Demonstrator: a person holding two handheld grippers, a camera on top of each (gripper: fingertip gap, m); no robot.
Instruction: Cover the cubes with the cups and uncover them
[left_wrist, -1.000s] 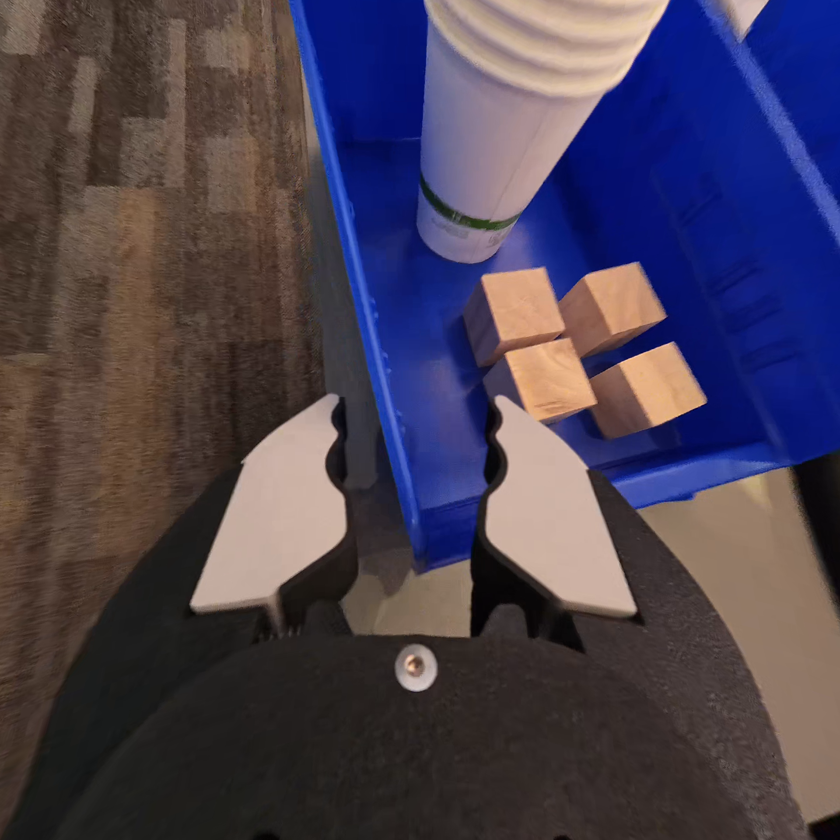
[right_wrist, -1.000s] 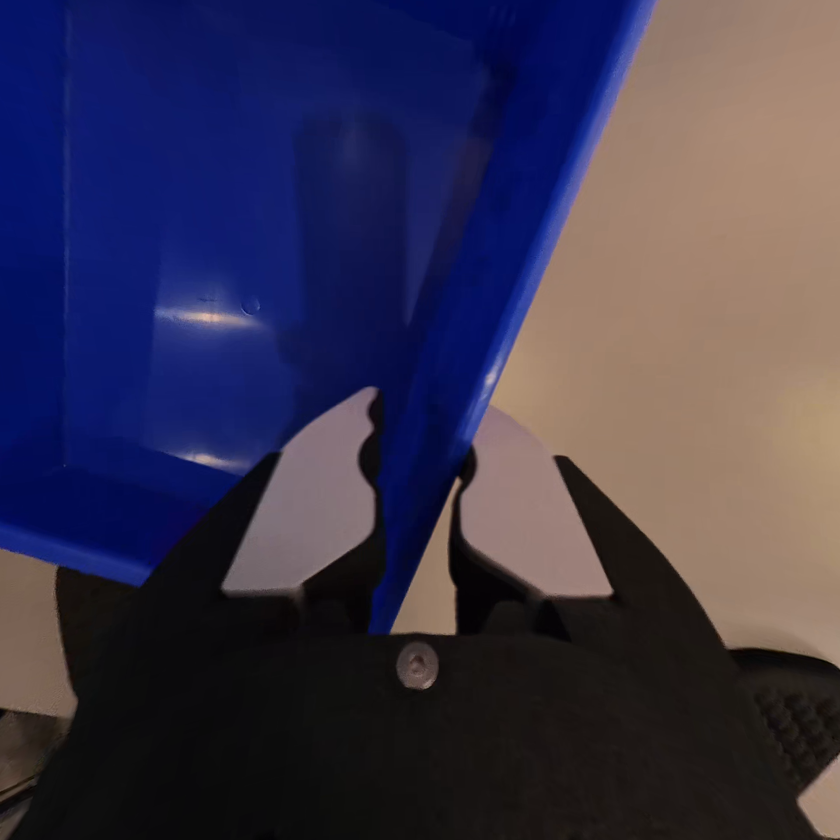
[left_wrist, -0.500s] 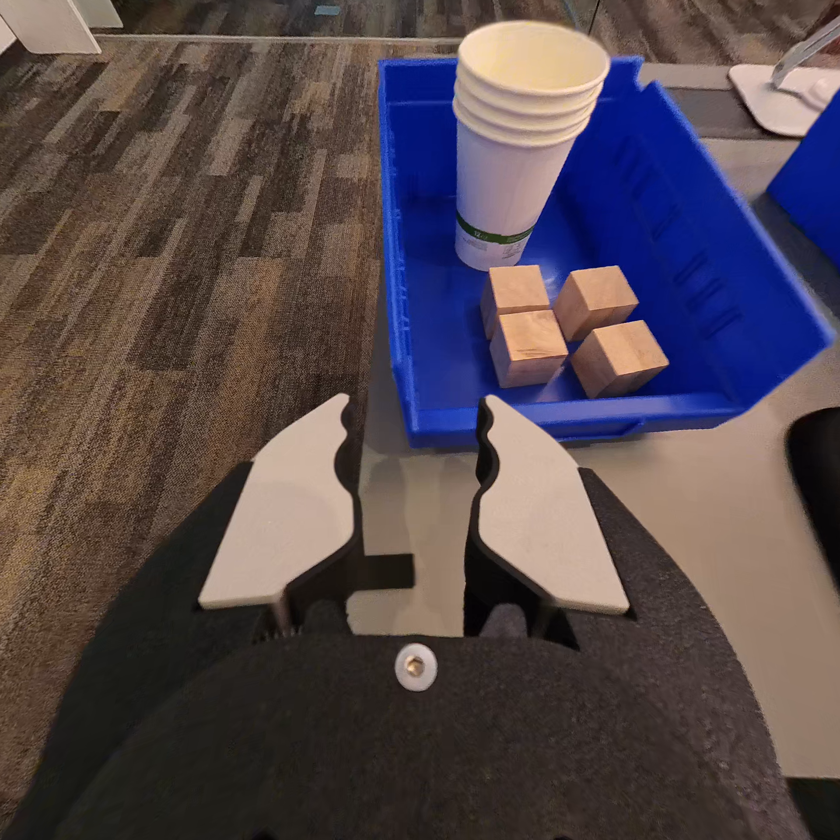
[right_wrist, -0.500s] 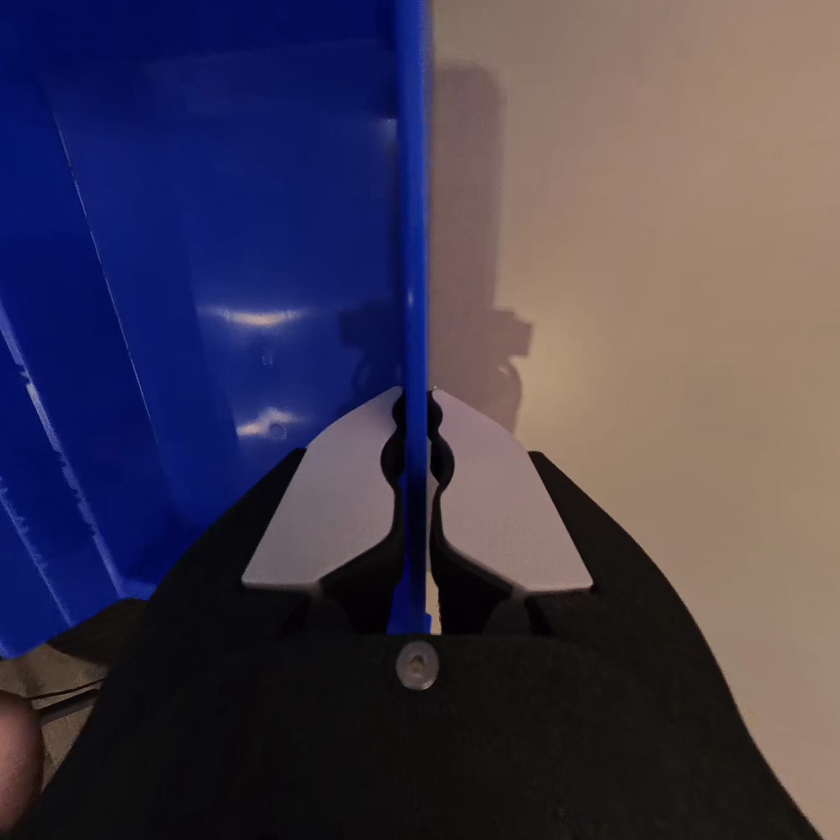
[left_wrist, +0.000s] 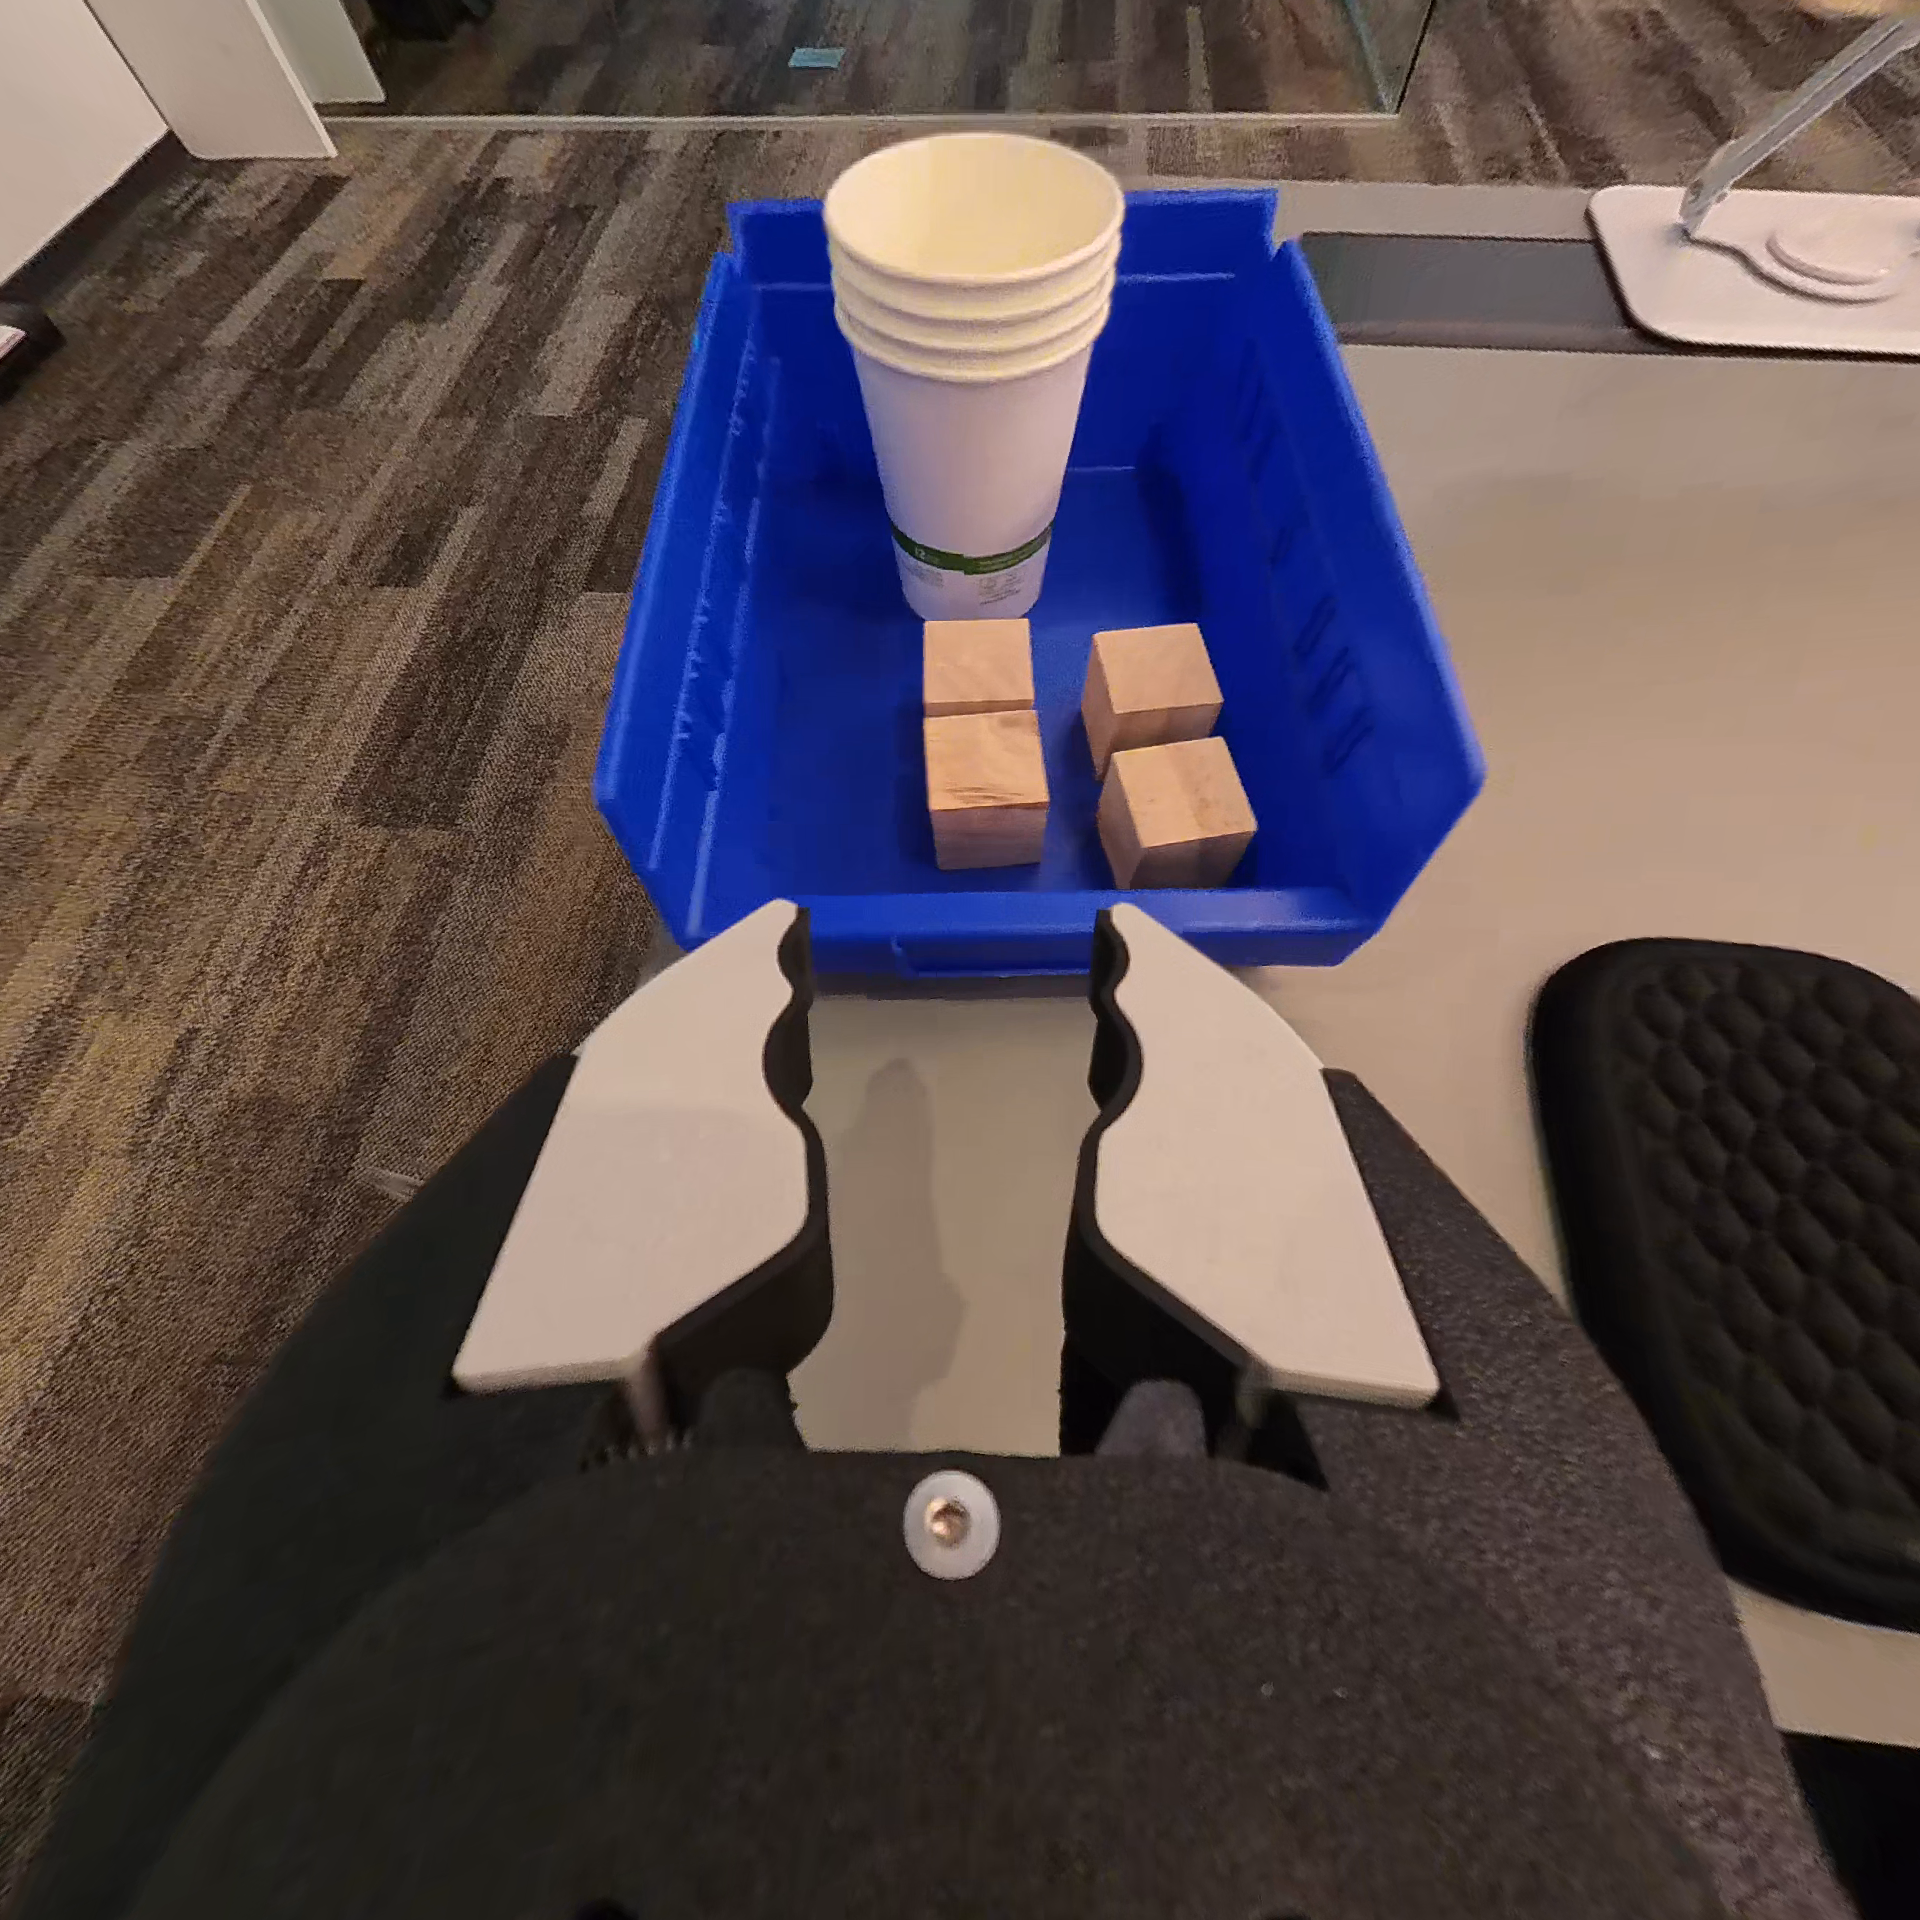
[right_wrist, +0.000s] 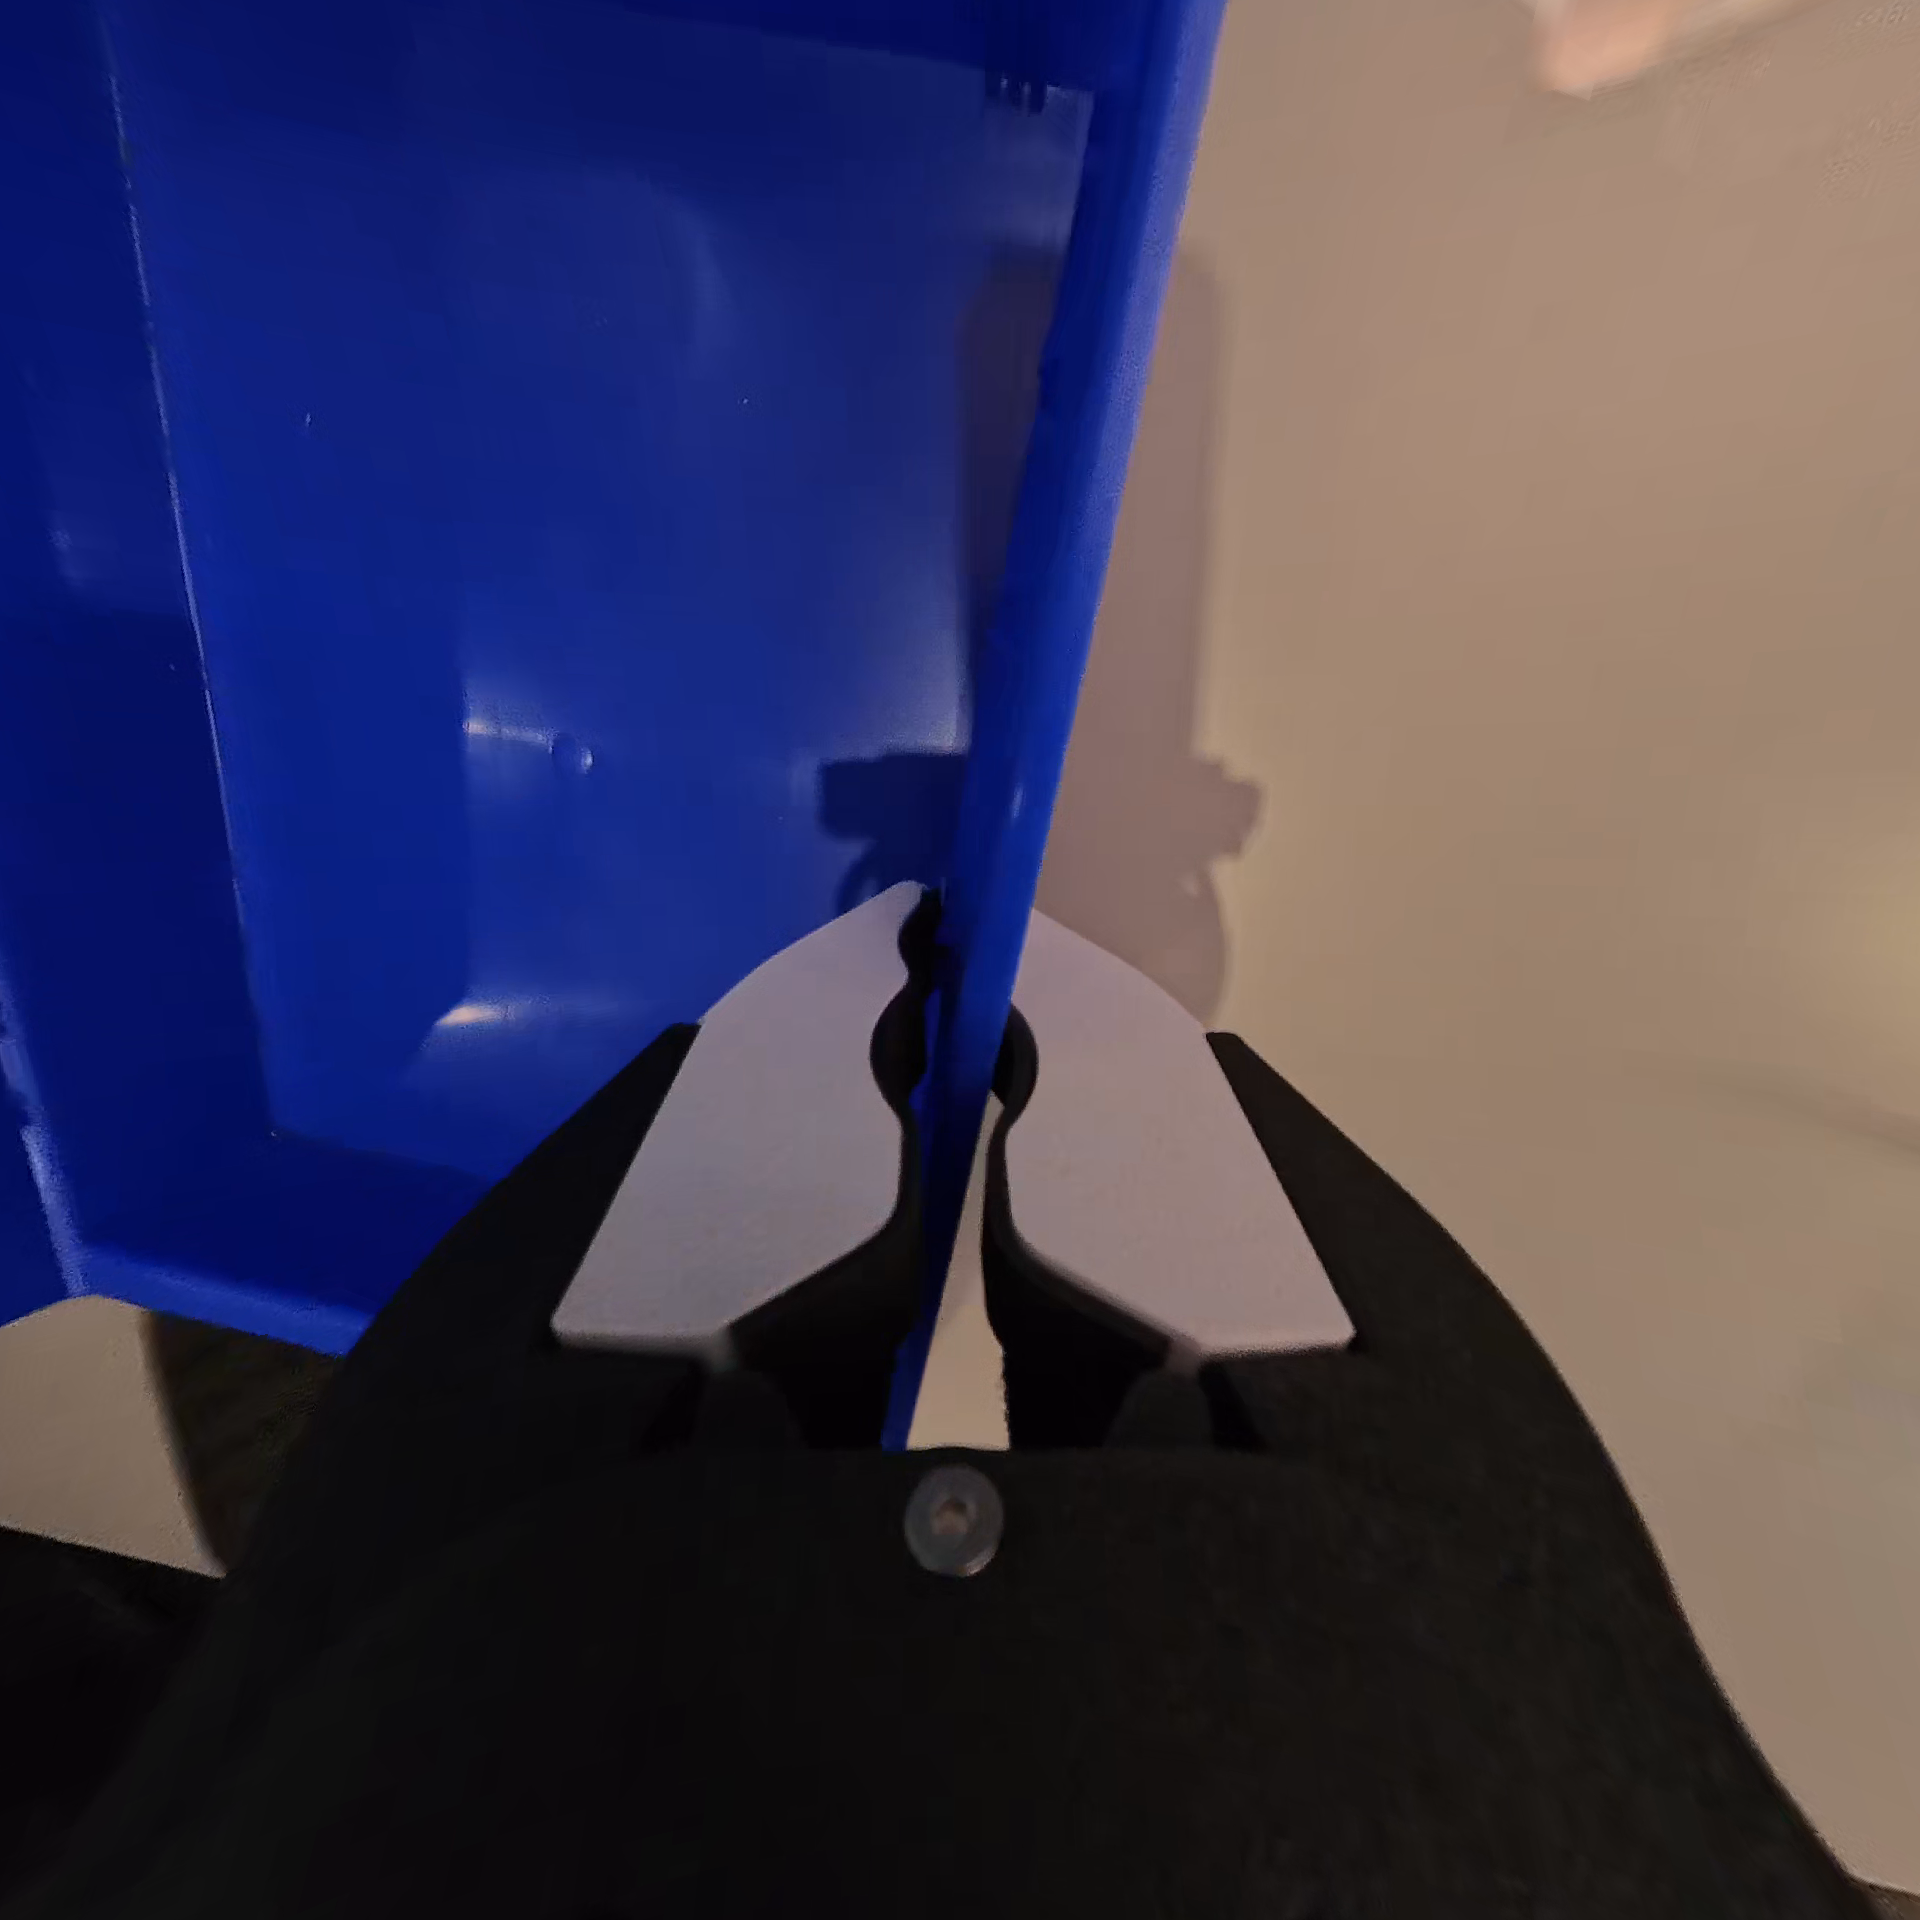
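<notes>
On the grey surface (left_wrist: 1621, 623), the blue bin (left_wrist: 1382, 727) now sits level and square ahead of the left gripper (left_wrist: 945, 914), which has let go of its side wall, backed off to just short of the front lip and hangs wide and empty. Inside, the stack of paper cups (left_wrist: 971, 416) stands upright behind four wooden cubes (left_wrist: 1081, 743), all uncovered, so covering can probably begin. The right gripper (right_wrist: 961, 904) has meanwhile closed narrow onto the wall of a second blue bin (right_wrist: 1070, 520), pinching it.
</notes>
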